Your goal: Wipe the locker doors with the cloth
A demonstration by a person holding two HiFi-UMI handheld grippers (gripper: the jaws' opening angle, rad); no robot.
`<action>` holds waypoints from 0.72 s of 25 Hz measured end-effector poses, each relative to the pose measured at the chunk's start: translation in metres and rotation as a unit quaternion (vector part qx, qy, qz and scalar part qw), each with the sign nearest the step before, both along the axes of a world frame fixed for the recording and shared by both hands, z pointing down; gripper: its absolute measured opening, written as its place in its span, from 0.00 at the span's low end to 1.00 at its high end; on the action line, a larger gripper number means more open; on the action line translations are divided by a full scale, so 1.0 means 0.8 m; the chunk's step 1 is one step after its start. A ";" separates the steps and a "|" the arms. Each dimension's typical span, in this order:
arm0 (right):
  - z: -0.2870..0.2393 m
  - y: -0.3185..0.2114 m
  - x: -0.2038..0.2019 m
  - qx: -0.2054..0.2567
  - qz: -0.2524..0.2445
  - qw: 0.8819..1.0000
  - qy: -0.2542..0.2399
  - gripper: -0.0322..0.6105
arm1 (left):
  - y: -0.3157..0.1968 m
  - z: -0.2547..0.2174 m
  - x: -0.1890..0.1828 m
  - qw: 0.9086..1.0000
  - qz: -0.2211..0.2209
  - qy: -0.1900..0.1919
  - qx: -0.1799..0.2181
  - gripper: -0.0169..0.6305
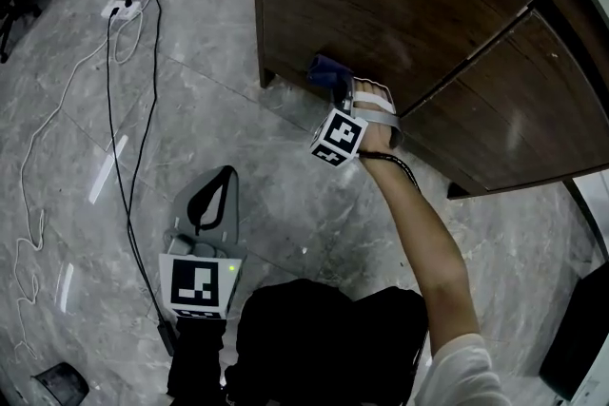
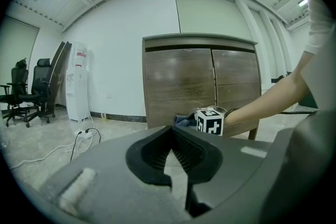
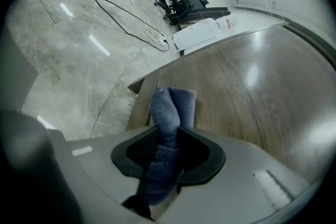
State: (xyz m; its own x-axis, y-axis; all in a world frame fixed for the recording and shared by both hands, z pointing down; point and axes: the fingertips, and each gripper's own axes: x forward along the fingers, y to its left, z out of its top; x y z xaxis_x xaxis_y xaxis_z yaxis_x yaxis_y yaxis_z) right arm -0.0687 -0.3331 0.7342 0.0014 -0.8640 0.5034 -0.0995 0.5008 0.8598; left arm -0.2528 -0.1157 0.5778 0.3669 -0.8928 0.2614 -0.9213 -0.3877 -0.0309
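Observation:
The brown wooden locker point(image 1: 381, 5) stands on the grey stone floor, its two doors closed. My right gripper point(image 1: 344, 100) is shut on a dark blue cloth point(image 1: 328, 71) and holds it against the lower edge of the left door point(image 3: 252, 97). In the right gripper view the twisted cloth point(image 3: 170, 107) sticks out from between the jaws point(image 3: 169, 136) and touches the wood. My left gripper point(image 1: 221, 176) hangs low over the floor, well short of the locker, shut with nothing in it. In the left gripper view it point(image 2: 173, 139) points toward the locker point(image 2: 202, 86).
A white power strip point(image 1: 122, 9) lies on the floor at the left, with black and white cables trailing toward me. A white water dispenser point(image 2: 77, 81) and office chairs point(image 2: 31, 89) stand by the far wall. A dark object point(image 1: 576, 338) sits at the lower right.

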 end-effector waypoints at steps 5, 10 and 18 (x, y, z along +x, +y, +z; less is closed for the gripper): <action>0.036 -0.004 0.000 -0.023 0.018 1.000 0.006 0.23 | -0.002 0.013 -0.018 1.000 -0.013 -0.005 -0.002 0.03; -0.005 -0.009 -0.019 -0.009 0.001 0.999 -0.031 0.23 | -0.010 0.011 -0.021 1.000 -0.013 -0.001 -0.003 0.03; -0.193 -0.020 -0.036 0.112 -0.027 0.992 -0.047 0.23 | -0.009 0.011 -0.009 1.000 -0.002 0.002 0.001 0.03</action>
